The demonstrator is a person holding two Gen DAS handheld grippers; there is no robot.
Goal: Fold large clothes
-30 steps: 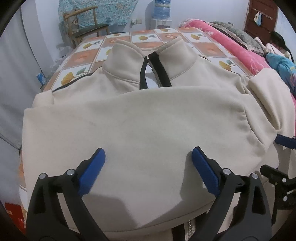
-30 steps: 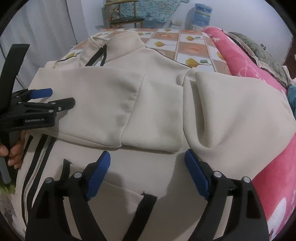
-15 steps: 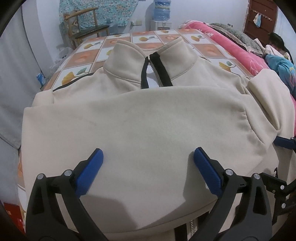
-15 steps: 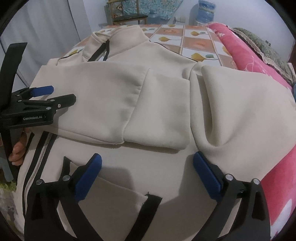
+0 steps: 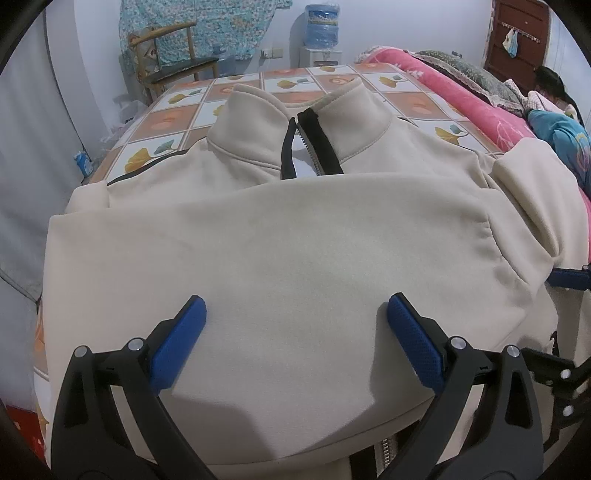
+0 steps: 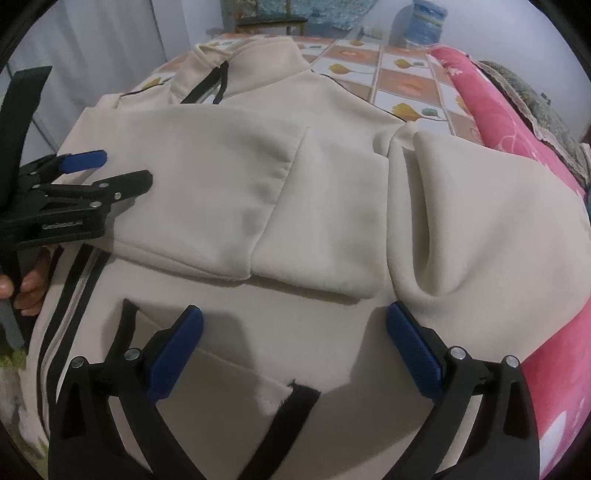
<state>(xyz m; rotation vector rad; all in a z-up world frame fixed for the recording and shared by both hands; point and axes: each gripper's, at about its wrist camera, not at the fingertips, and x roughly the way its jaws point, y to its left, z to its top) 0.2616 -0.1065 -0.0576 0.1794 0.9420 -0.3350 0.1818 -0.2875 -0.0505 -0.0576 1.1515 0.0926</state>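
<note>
The right gripper (image 6: 293, 345) has its blue-padded fingers (image 6: 175, 350) spread as wide as they go, having just been opening, and nothing lies between them; they hang just over the lower front of the cream jacket (image 6: 332, 206), near a black-edged pocket slit (image 6: 295, 406). The left gripper (image 5: 295, 338) likewise holds its fingers (image 5: 177, 343) well apart, empty, above the sleeve (image 5: 277, 251) that is folded across the chest. In the right wrist view the left gripper shows from the side at the picture's left edge, a person's fingertips (image 6: 31, 291) curled round its handle.

The jacket lies face up on a bed covered by a tiled, leaf-printed sheet (image 5: 166, 122), collar (image 5: 295, 114) away from the person and the black-taped zip (image 6: 66, 295) running down toward the near hem. One sleeve is laid flat over the body, its cuff (image 6: 321, 229) ending near the other shoulder; the second sleeve (image 6: 480, 206) bulges loosely at the side beside a pink quilt (image 6: 517, 122). That layout suggests the sleeves are being brought inward first, so the body can fold into a compact rectangle; the open fingers read as a release after placing the first sleeve, with the loose sleeve likely next.

Of containers, only a blue water bottle (image 5: 323, 22) on a dispenser stands by the far wall; how full it is I cannot tell.
</note>
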